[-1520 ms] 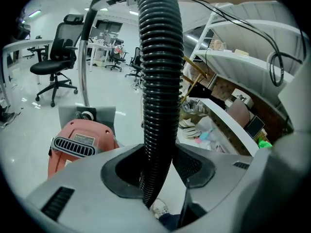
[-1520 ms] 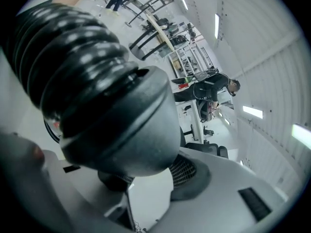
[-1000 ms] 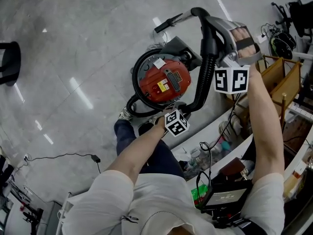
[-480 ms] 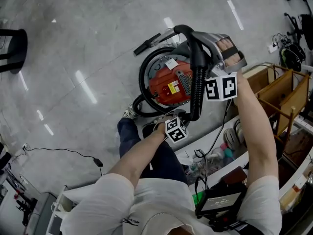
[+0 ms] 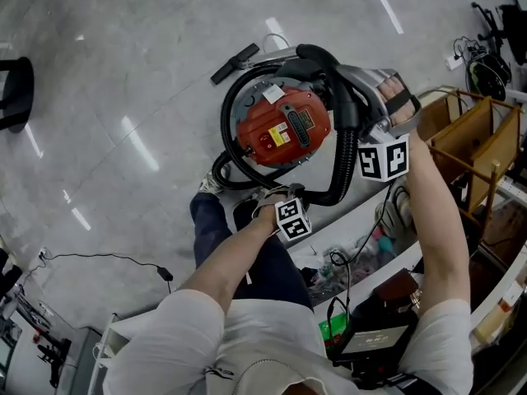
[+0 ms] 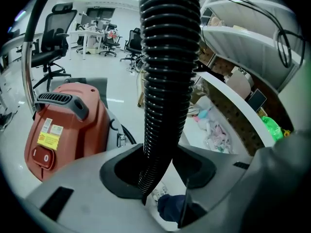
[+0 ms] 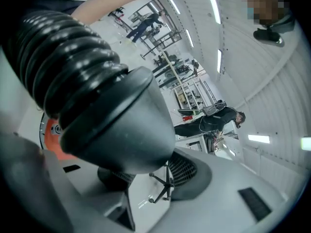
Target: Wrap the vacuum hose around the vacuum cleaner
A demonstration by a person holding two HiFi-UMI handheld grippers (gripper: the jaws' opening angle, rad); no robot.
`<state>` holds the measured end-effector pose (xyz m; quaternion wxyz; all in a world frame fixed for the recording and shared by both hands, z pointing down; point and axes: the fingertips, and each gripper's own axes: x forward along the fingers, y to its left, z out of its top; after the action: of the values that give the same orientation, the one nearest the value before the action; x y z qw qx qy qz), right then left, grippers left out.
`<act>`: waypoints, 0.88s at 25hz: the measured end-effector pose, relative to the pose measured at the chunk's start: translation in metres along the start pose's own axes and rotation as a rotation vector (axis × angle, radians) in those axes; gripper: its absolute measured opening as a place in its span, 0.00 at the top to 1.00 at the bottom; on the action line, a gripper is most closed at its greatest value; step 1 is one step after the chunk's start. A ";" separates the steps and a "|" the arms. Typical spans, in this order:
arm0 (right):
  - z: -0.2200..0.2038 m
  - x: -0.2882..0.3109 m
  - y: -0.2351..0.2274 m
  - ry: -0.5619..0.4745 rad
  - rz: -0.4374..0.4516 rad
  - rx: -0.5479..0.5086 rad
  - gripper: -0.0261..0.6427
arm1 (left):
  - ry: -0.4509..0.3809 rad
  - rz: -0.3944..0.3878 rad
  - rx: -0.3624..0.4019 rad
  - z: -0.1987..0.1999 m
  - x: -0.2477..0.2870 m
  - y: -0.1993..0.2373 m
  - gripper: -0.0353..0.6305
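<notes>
Between the fingers of your left gripper (image 6: pixel 158 171) the vacuum hose (image 6: pixel 167 81) stands clamped; the fingers of your right gripper (image 7: pixel 150 178) clench its smooth cuff (image 7: pixel 121 125).

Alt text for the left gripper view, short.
A black ribbed hose rises up the middle of the frame, clamped at the bottom by the left gripper. A red vacuum cleaner stands on the floor to its left, with office chairs behind; white shelves curve along the right.
</notes>
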<state>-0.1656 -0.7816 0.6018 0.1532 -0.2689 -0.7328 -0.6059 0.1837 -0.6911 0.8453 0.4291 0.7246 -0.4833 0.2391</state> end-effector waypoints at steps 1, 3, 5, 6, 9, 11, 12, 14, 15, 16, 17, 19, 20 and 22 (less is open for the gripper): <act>-0.006 -0.005 0.006 0.008 -0.004 -0.003 0.70 | 0.013 -0.002 0.011 -0.003 0.005 -0.002 0.68; -0.019 -0.016 0.018 0.027 -0.010 -0.007 0.70 | 0.041 -0.002 0.035 -0.007 0.015 -0.005 0.68; -0.033 -0.026 0.030 0.049 -0.017 -0.009 0.70 | 0.066 -0.004 0.056 -0.011 0.024 -0.007 0.68; -0.039 -0.032 0.036 0.059 -0.020 -0.009 0.70 | 0.079 -0.007 0.067 -0.014 0.028 -0.009 0.68; -0.056 -0.046 0.055 0.093 -0.018 0.000 0.70 | 0.115 -0.019 0.098 -0.022 0.038 -0.014 0.68; -0.067 -0.053 0.068 0.115 -0.010 0.014 0.70 | 0.138 -0.029 0.112 -0.029 0.042 -0.018 0.68; -0.072 -0.056 0.074 0.127 -0.005 0.022 0.70 | 0.148 -0.035 0.118 -0.032 0.044 -0.019 0.68; -0.082 -0.062 0.086 0.154 0.001 0.038 0.70 | 0.168 -0.048 0.127 -0.039 0.047 -0.022 0.68; -0.088 -0.064 0.092 0.169 0.006 0.046 0.70 | 0.178 -0.055 0.129 -0.042 0.048 -0.023 0.68; -0.093 -0.066 0.098 0.184 0.011 0.056 0.70 | 0.187 -0.061 0.132 -0.045 0.049 -0.024 0.68; -0.099 -0.069 0.104 0.200 0.017 0.068 0.70 | 0.196 -0.065 0.134 -0.048 0.050 -0.024 0.67; -0.110 -0.073 0.115 0.232 0.033 0.093 0.70 | 0.217 -0.067 0.138 -0.053 0.051 -0.023 0.67; -0.115 -0.076 0.121 0.248 0.041 0.103 0.70 | 0.230 -0.068 0.139 -0.056 0.052 -0.022 0.67; -0.126 -0.081 0.135 0.282 0.060 0.113 0.70 | 0.254 -0.075 0.141 -0.064 0.053 -0.020 0.67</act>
<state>-0.0345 -0.9042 0.6930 0.2872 -0.1939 -0.7287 -0.5907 0.2281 -0.6595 0.9105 0.4434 0.7344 -0.3796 0.3462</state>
